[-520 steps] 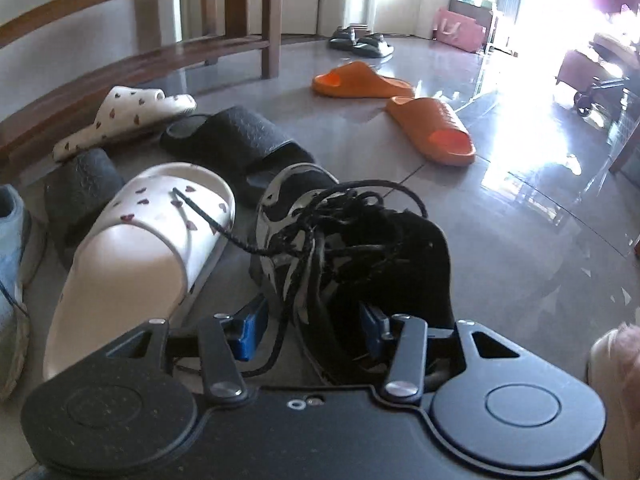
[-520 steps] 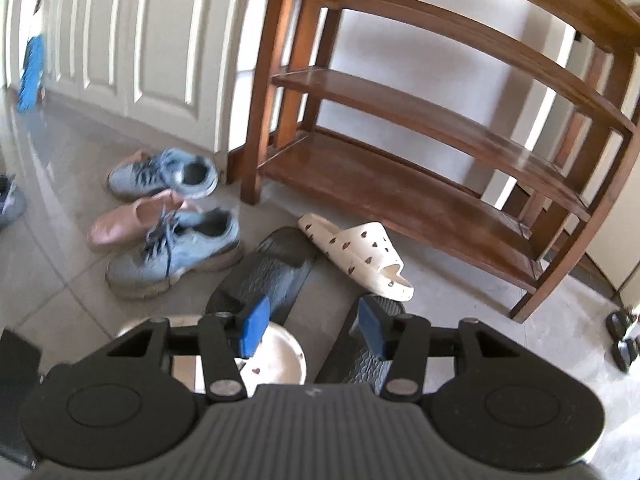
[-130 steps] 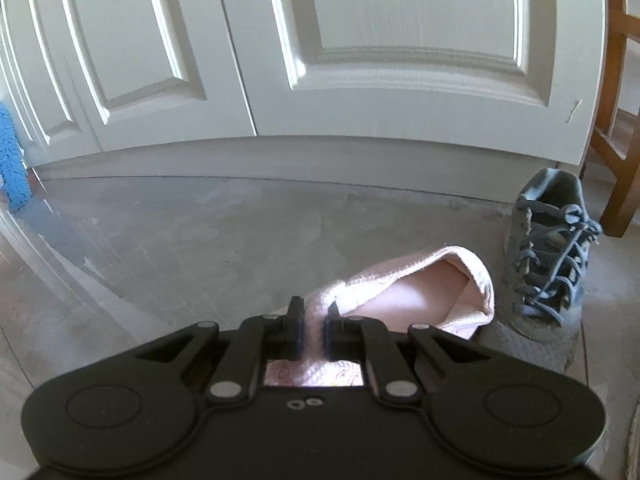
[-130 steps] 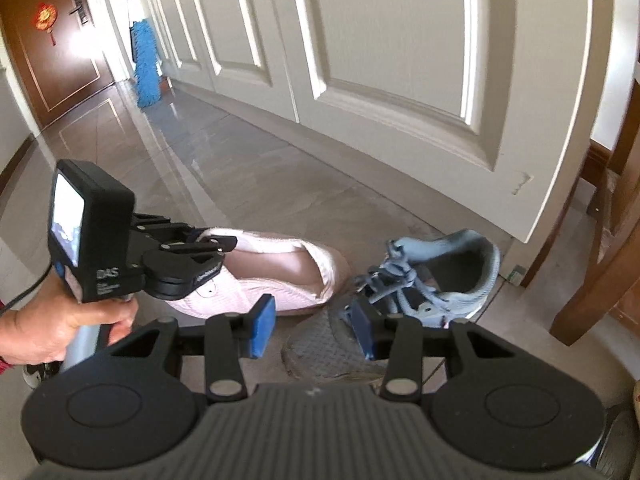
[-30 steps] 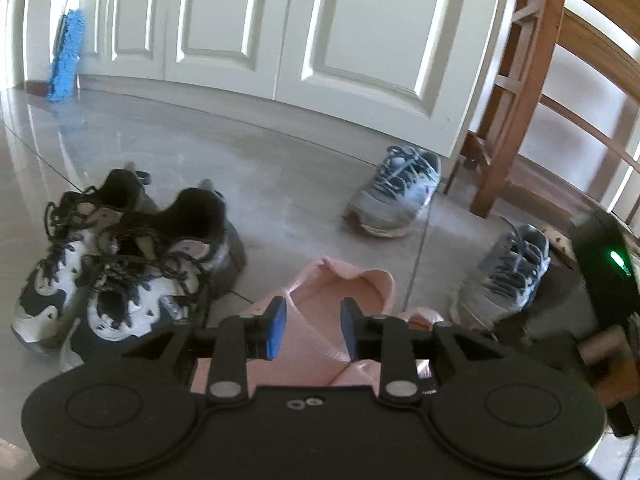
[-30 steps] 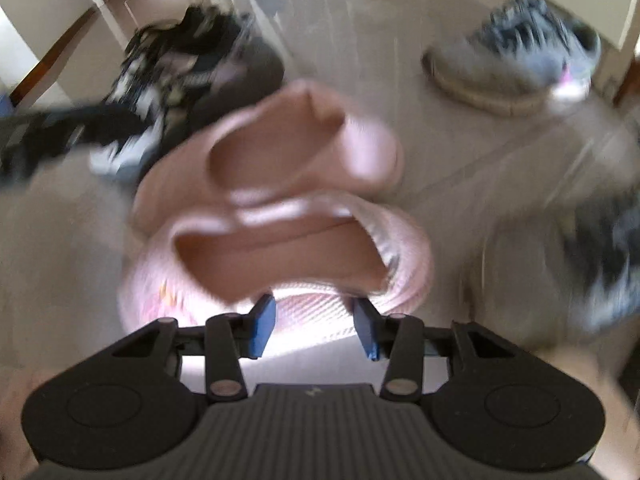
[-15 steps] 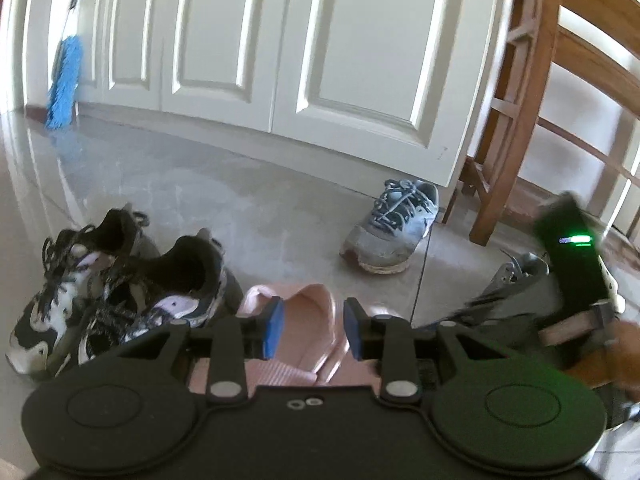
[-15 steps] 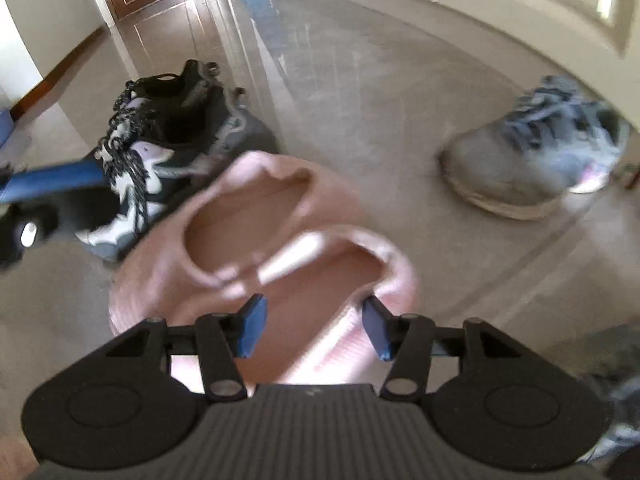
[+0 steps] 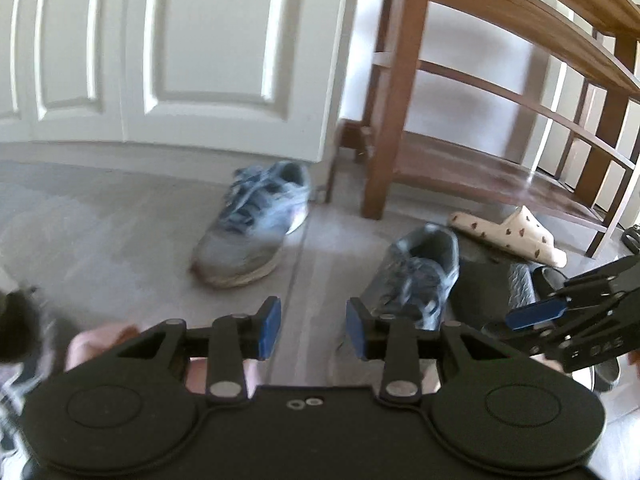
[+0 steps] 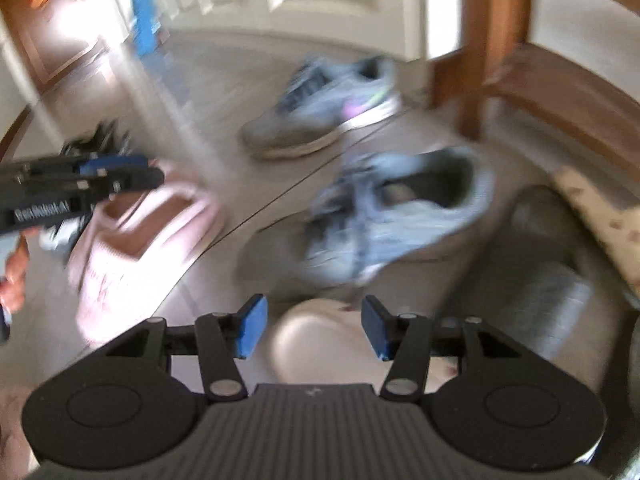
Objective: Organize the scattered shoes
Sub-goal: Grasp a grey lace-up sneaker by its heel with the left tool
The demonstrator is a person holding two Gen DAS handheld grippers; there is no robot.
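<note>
Nearest in the left wrist view, the left gripper is seen with its blue pads apart and only bare floor between them; its jaws have just been opening further. A strip of the pink slippers is glimpsed behind its left finger, and a dark sneaker is cut off at the left edge. These slippers are shown far more fully in the right wrist view, lying side by side on the floor below the left gripper, which reaches in from the left.

In the right wrist view the right gripper is likewise held apart and empty, its jaws having just been opening; a pale rounded shape lies beneath the gap, too blurred to be named. The right gripper is also seen at the right edge of the left wrist view.

Just beyond both grippers a grey-blue sneaker is set on the floor, heel away, slightly right of the left gripper's gap and apart from it. Its open collar is shown only by the right wrist view. Beside it a dark slide is seen, then a cream patterned slipper. Farther off, a second grey-blue sneaker lies near the white panelled door, left of the wooden shoe rack.
</note>
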